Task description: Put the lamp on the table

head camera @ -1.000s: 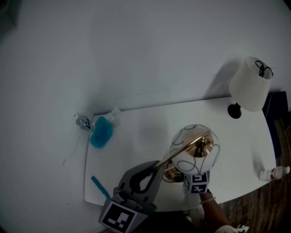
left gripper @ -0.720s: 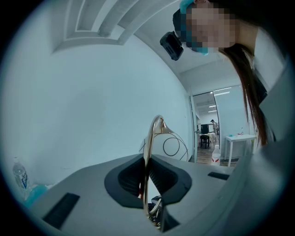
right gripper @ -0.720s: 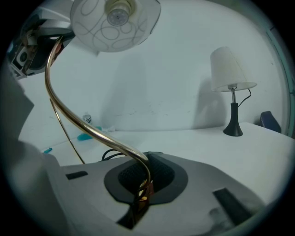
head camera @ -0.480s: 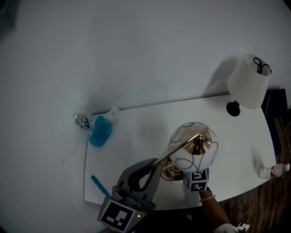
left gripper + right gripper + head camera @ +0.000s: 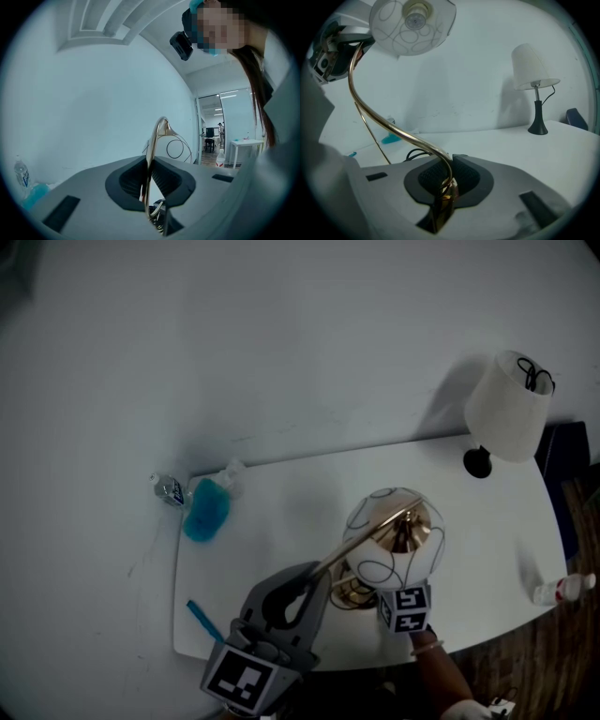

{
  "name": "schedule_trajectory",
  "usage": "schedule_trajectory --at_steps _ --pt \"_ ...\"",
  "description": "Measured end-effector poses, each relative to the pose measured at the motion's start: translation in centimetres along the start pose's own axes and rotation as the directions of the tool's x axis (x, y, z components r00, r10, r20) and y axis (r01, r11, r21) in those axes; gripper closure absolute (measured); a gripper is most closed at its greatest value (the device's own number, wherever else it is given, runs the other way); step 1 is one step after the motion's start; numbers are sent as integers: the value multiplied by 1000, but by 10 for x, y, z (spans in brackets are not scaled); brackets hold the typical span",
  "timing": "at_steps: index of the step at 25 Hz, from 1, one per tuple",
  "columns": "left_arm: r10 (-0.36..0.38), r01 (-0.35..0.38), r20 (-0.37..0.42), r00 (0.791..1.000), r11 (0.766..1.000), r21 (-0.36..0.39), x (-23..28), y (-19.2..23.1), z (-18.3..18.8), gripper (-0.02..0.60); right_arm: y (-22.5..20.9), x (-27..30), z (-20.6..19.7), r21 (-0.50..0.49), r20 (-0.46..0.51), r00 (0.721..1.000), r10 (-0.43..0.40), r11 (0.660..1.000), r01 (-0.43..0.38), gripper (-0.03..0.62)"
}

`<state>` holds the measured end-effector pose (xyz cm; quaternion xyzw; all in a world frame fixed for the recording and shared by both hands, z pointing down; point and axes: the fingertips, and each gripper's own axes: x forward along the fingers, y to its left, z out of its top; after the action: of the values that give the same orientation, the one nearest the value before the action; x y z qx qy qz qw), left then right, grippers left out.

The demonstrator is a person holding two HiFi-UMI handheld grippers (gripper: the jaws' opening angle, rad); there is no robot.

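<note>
1. Left gripper (image 5: 150,180) is clamped tight on the thin gold stem of the lamp (image 5: 394,542), high on its curve.
2. Right gripper (image 5: 449,180) is squeezing that same stem lower down, by the base.
3. The lamp hangs between both grippers, over the front middle of the white table (image 5: 487,549). I can't tell whether its base touches.
4. A white-shaded lamp (image 5: 506,413) stands at the table's back right corner.

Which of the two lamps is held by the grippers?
The gold lamp with the round patterned shade: the left gripper and right gripper clamp its stem. The white-shaded lamp stands apart, untouched.
</note>
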<state>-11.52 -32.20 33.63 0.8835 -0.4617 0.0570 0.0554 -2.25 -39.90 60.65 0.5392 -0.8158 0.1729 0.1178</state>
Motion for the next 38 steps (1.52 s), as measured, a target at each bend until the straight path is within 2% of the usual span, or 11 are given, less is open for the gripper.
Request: schedule_trajectory --at_steps 15,31,38 --pt "50 -50 -17 999 999 -5 -13 1 -5 502 -1 -12 -2 -21 -26 1000 8 1000 -8 542" --pt "88 -89 -24 996 996 -31 -39 -5 -14 502 -3 -38 -9 -20 -37 999 -1 1000 0 540" --pt "98 -99 -23 995 994 -45 -53 -14 -18 514 0 -53 -4 -34 -26 1000 -2 999 1 559"
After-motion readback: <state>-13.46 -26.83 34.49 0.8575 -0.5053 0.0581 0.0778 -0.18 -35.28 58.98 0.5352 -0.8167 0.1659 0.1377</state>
